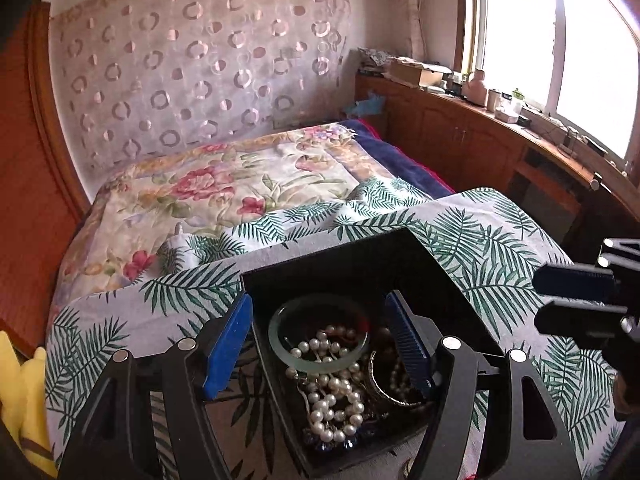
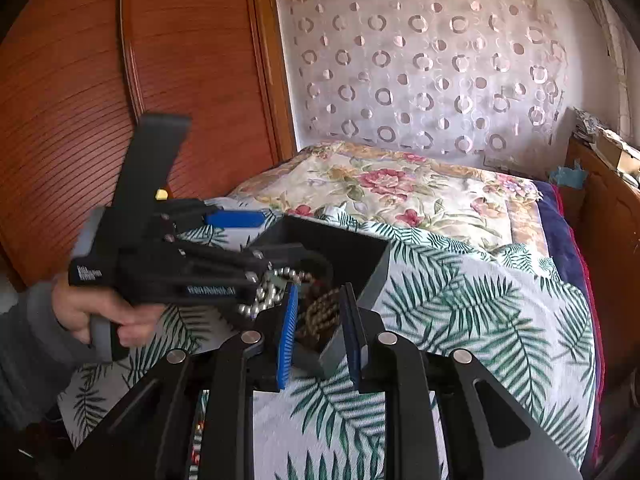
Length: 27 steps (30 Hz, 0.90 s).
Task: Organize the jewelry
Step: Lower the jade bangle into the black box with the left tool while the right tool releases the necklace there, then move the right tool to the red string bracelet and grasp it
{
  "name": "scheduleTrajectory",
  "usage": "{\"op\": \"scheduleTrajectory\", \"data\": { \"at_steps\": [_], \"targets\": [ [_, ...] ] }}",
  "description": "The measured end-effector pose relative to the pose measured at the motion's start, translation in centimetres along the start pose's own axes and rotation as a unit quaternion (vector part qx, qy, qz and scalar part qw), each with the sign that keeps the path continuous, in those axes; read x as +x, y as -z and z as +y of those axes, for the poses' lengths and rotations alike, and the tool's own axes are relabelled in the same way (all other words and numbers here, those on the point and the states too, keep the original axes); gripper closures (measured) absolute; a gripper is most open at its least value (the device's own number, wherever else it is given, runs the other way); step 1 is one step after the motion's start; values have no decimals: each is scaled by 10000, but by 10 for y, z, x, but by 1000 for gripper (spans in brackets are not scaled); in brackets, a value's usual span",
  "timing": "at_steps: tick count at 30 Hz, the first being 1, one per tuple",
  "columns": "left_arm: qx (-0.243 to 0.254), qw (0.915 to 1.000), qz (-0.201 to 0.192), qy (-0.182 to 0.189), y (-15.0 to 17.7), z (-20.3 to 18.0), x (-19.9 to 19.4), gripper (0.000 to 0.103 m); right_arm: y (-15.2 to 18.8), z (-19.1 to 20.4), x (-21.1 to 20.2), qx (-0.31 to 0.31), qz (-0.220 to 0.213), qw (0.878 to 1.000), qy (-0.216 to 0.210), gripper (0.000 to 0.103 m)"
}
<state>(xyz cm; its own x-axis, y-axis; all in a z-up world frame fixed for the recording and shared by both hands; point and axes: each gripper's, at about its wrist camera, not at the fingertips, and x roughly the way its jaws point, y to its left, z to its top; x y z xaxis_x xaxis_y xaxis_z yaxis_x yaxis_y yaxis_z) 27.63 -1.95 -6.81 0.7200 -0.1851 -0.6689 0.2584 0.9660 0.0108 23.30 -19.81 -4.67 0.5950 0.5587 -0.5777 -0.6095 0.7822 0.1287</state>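
A black jewelry box (image 1: 420, 276) sits open on a palm-leaf cloth (image 1: 492, 240) spread over the near end of the bed (image 1: 240, 184). Inside it, a pale green bangle (image 1: 318, 334) rests on a heap of white pearl strands (image 1: 334, 396), with a metal bracelet (image 1: 384, 384) beside them toward the right wall and dark blue beads (image 1: 336, 442) at the near edge.

The left tool (image 1: 320, 344) hovers over the box with its blue pads spread wide, one outside the left wall and one over the contents, gripping nothing. The right tool (image 2: 320, 330) points at the near corner of the box (seen from the side), its pads somewhat apart and empty, a brownish braided piece (image 2: 320, 312) visible between them, inside the box. The person's left hand (image 2: 92, 312) holds the left tool's handle.

Beyond the cloth lies a floral quilt (image 1: 224, 184), and a circle-patterned curtain (image 1: 192, 64) hangs behind the bed.
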Motion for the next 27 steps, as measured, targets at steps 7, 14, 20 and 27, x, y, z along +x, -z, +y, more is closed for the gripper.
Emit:
{"op": "scheduleTrajectory", "data": {
  "at_steps": [7, 14, 20, 27],
  "targets": [
    [-42, 9998, -177, -17, 26, -2, -37, 27, 30, 18, -9, -39, 137, 9999, -84, 79],
    [-229, 9991, -342, -119, 63, 1, -76, 10, 65, 38, -11, -14, 395, 9991, -141, 79],
    [-414, 9989, -204, -89, 97, 1, -88, 8, 94, 50, -11, -2, 707, 9974, -148, 79],
    [-434, 9989, 37, -198, 135, -4, -99, 8, 113, 71, -7, -153, 1065, 9942, -85, 79]
  ]
}}
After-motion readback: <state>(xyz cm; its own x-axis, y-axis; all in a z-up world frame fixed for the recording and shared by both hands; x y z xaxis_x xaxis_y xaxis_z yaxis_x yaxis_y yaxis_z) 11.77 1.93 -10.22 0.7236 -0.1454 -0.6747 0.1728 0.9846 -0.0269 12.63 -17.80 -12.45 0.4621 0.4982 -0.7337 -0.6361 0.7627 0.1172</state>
